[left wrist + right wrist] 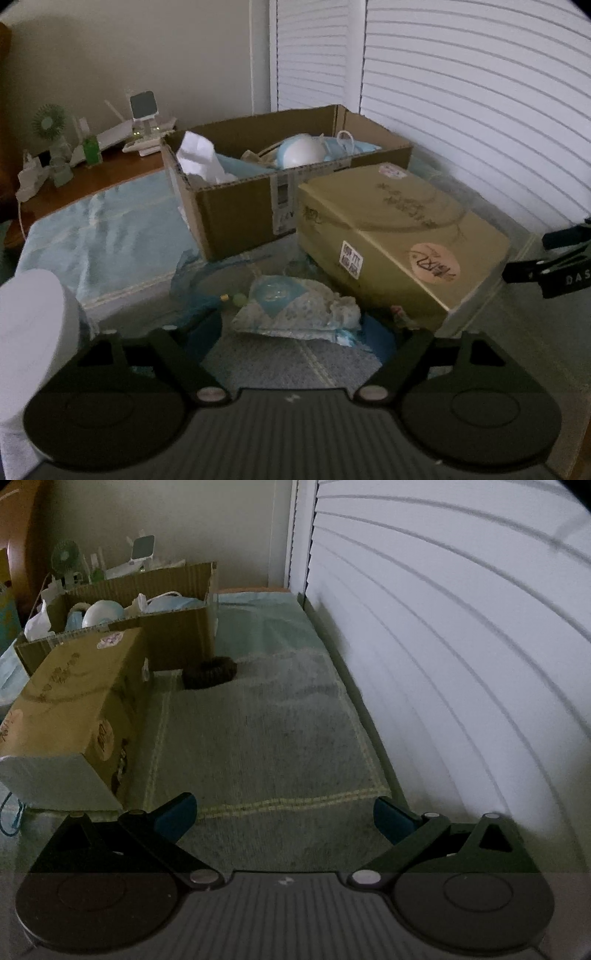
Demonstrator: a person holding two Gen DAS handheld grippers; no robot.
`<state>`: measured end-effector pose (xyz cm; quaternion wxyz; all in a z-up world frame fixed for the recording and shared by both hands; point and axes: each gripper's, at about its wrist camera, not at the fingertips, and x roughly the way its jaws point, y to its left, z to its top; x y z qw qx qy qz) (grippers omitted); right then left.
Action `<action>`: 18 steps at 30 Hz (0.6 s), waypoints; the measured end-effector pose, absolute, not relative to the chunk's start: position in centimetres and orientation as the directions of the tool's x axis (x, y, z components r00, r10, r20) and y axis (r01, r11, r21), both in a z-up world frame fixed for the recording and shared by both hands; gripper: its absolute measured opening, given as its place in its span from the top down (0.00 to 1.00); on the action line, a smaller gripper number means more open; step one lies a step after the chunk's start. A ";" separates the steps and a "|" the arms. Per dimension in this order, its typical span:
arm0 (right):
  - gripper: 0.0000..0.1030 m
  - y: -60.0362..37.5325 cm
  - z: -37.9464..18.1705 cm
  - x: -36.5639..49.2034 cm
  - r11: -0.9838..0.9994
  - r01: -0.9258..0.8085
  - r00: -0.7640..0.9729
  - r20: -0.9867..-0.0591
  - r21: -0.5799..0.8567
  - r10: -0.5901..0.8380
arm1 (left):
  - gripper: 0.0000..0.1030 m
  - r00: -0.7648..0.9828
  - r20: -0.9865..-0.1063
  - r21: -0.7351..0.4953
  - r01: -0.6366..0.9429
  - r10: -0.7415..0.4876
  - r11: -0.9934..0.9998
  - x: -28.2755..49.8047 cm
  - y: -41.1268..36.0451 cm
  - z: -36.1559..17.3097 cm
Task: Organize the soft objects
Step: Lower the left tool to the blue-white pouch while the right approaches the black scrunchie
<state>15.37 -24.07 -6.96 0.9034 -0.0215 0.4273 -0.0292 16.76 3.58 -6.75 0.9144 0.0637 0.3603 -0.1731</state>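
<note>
From the left wrist view, the left gripper [308, 332] hangs low over a pale green towel [317, 362] with its jaws spread wide and nothing between them. Just ahead of the fingertips lies a crumpled soft packet [295, 308], white and light blue, its long axis running roughly left to right across the view, the rumpled end toward the right. It touches neither finger. Behind it on the right sits a closed gold box [399, 236] with stickers on the lid, set at an angle so one corner points toward the camera. Behind that on the left stands an open cardboard box [236, 206] holding blue cloth, white paper and a rounded white-and-blue object [301, 153]. A light blue cloth [107, 236] is spread at left, and a white cylinder [33, 332] stands close at the near left edge. The right gripper [557, 266] shows at the far right edge.

From the right wrist view, the right gripper [284, 816] is also opened wide and empty, above the same towel [266, 738]. A dark fuzzy ring [209, 672] lies flat on the towel, just beside the cardboard box [177, 635]. The gold box [74, 701] stands nearer at left. White slatted blinds [461, 627] fill the right side.
</note>
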 end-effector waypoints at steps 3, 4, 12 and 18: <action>0.00 -24.0 -7.1 15.4 0.998 0.026 0.633 -0.771 -0.060 -0.063 | 0.26 0.675 -0.682 -0.023 0.365 -0.282 0.931 17.0 3.7 -7.0; 0.00 -24.0 -7.1 15.4 0.998 0.024 0.633 -0.771 -0.059 -0.060 | 0.28 0.675 -0.680 -0.027 0.368 -0.287 0.929 17.1 3.8 -7.1; 0.00 -23.8 -7.1 15.6 0.998 0.018 0.635 -0.771 -0.058 -0.056 | 0.58 0.669 -0.683 -0.039 0.370 -0.295 0.928 17.0 3.9 -7.0; 0.00 -23.8 -7.1 15.5 0.998 0.016 0.634 -0.771 -0.059 -0.056 | 0.60 0.670 -0.686 -0.030 0.363 -0.283 0.931 16.0 4.1 -6.3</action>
